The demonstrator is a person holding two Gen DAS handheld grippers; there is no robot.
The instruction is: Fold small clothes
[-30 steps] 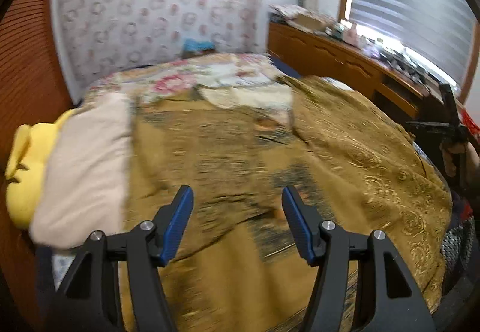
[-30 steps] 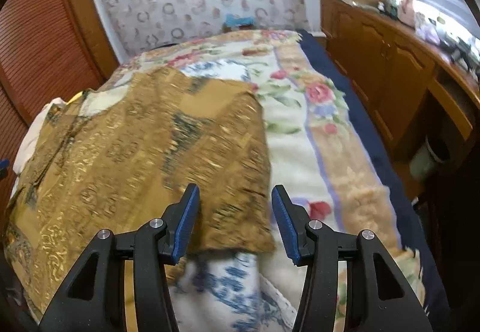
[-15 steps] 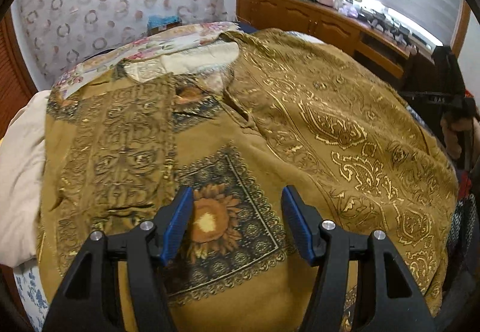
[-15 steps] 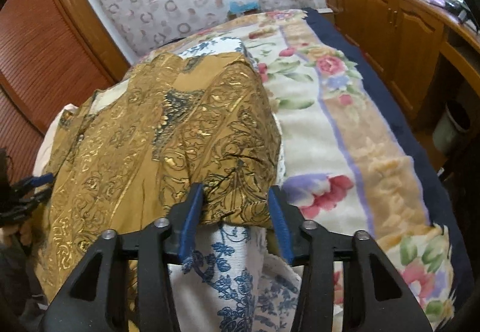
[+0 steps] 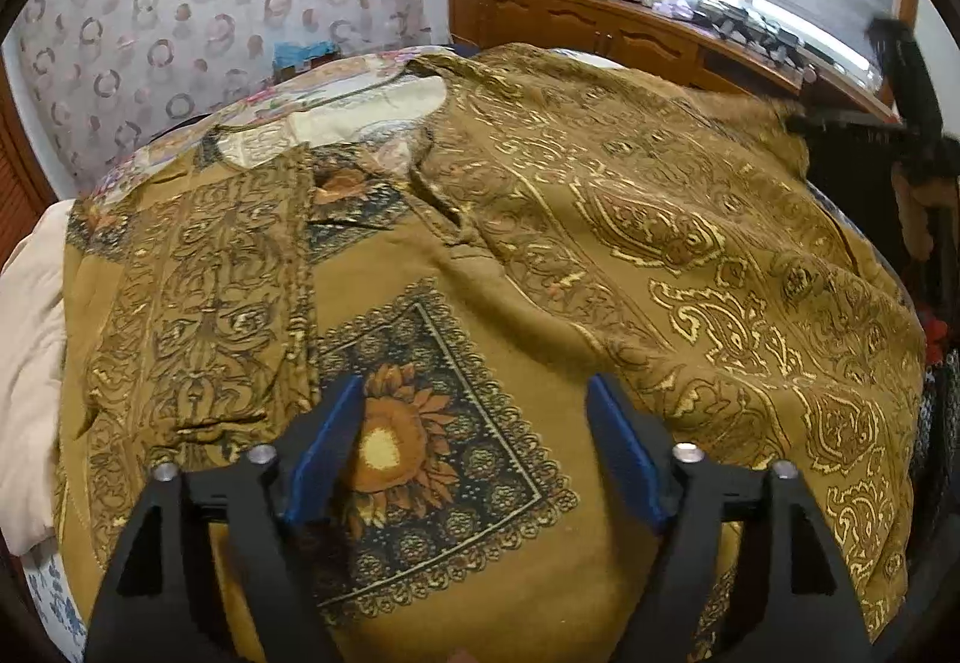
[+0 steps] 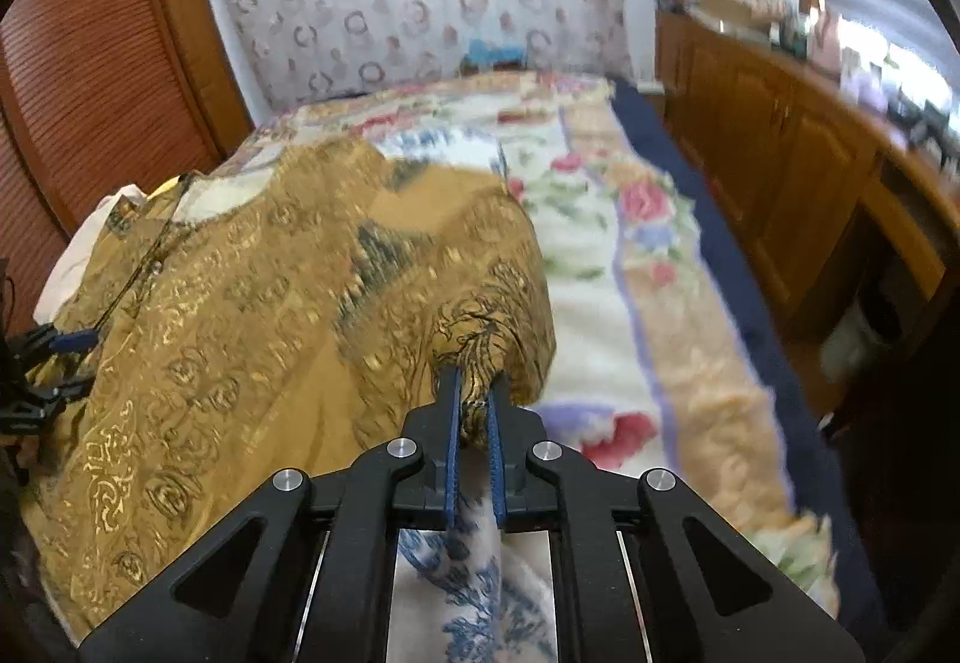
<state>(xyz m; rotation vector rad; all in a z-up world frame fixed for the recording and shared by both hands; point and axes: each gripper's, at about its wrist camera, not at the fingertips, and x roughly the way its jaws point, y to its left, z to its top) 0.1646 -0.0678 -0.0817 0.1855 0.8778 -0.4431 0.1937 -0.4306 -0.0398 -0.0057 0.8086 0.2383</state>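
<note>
A mustard-gold patterned top (image 5: 540, 255) lies spread on the bed, with a sunflower print (image 5: 390, 447) on its front. My left gripper (image 5: 474, 384) hovers just over that print. Its jaws are opening and no cloth is between them. In the right wrist view the same top (image 6: 240, 303) is bunched at its near right edge. My right gripper (image 6: 475, 378) is shut on that bunched edge, and a fold of blue-and-white cloth (image 6: 480, 591) runs back between its pads. The left gripper (image 6: 60, 363) shows small at the left edge of that view.
A floral bedspread (image 6: 630, 255) covers the bed to the right of the top. A wooden dresser (image 6: 810, 153) with clutter runs along the right wall, and slatted wooden doors (image 6: 90, 63) stand at the left. A pale blanket (image 5: 30, 363) lies at the bed's left edge.
My right gripper's jaws closed onto the top's near edge and gathered it. My left gripper swung over the top, sank toward the sunflower print, and its jaws widened.
</note>
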